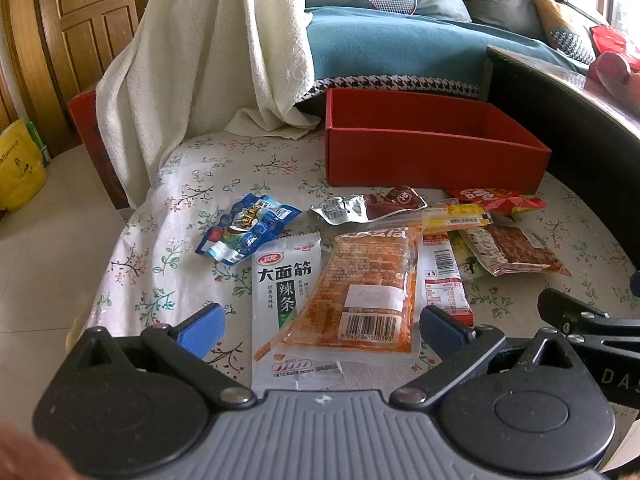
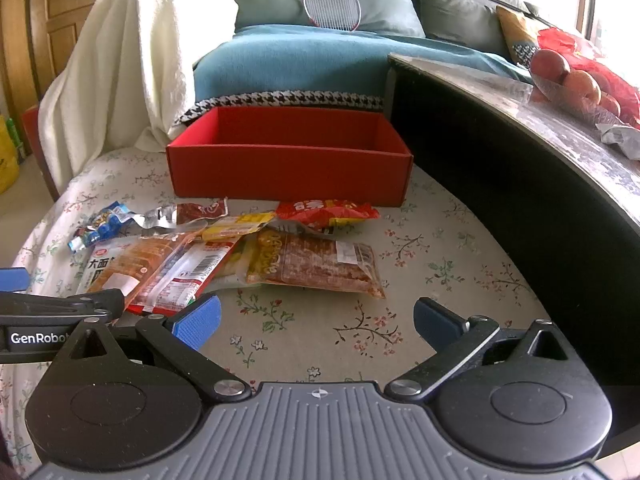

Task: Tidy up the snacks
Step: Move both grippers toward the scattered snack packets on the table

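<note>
On the flowered table [image 2: 420, 264], the snack packets lie loose in a heap just in front of the red box [image 2: 288, 168], which looks empty, so the sorting seems not yet begun. Left gripper [image 1: 320, 324] hovers with jaws spread wide over the orange packet [image 1: 360, 296] and the white packet [image 1: 280, 292] under it; right gripper [image 2: 316, 320] hangs spread and empty, the brown packet [image 2: 316, 264] at its 12 o'clock. Next likely calls for pinching one packet and carrying it toward 12 o'clock into the box.

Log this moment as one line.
left hand-held gripper: open, over orange packet | right hand-held gripper: open, over cloth | red box: empty | snacks: loose
</note>
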